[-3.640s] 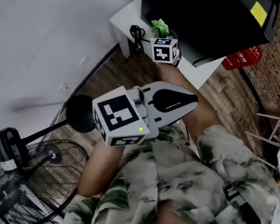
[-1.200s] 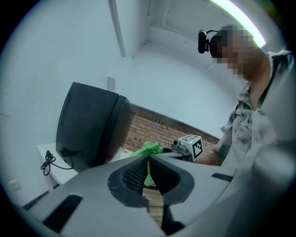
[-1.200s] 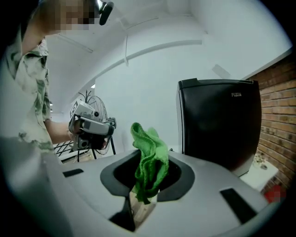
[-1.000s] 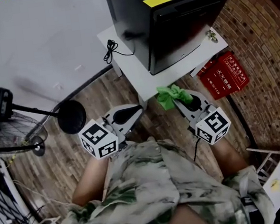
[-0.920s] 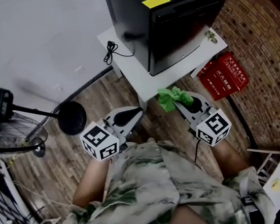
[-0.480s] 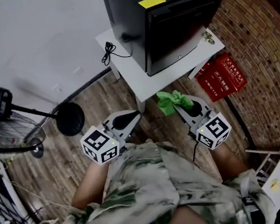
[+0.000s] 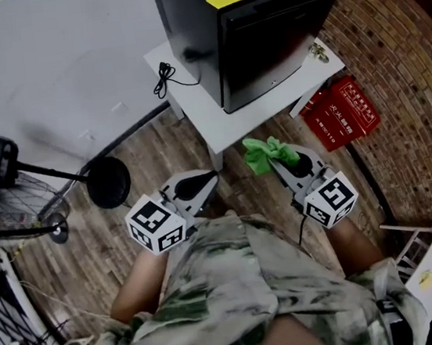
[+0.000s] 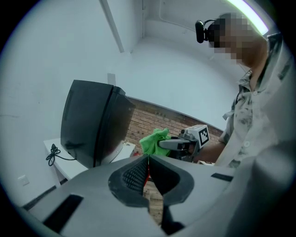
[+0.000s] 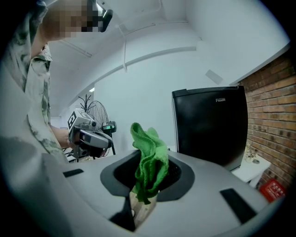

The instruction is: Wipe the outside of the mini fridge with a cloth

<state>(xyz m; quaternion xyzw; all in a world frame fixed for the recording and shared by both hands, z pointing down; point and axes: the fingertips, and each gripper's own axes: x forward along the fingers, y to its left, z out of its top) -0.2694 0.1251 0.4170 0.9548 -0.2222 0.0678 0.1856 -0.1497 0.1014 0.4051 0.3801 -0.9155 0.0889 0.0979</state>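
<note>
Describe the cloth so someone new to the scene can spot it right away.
Find the black fridge on the white table. Just short of the table, on the person's side, the right gripper has its jaws shut on the cloth. It is crumpled and the only bright green thing.

Looks like a plain room in a home, though could as well be a mocked-up corner; hard to say from so steep a view. Has a brown wood-plank floor (image 7: pixel 158 155), a bare white wall (image 7: pixel 52 63) on one side and a red-brown brick wall (image 7: pixel 397 49) on the other. Holds household goods: a black boxy mini fridge (image 7: pixel 252 29) on a low white surface (image 7: pixel 217 120) with a coiled black cable (image 7: pixel 163 78) beside it, a black pedestal fan with a wire cage (image 7: pixel 15 206), and a red printed carton (image 7: pixel 340 114) down by the brick.
</note>
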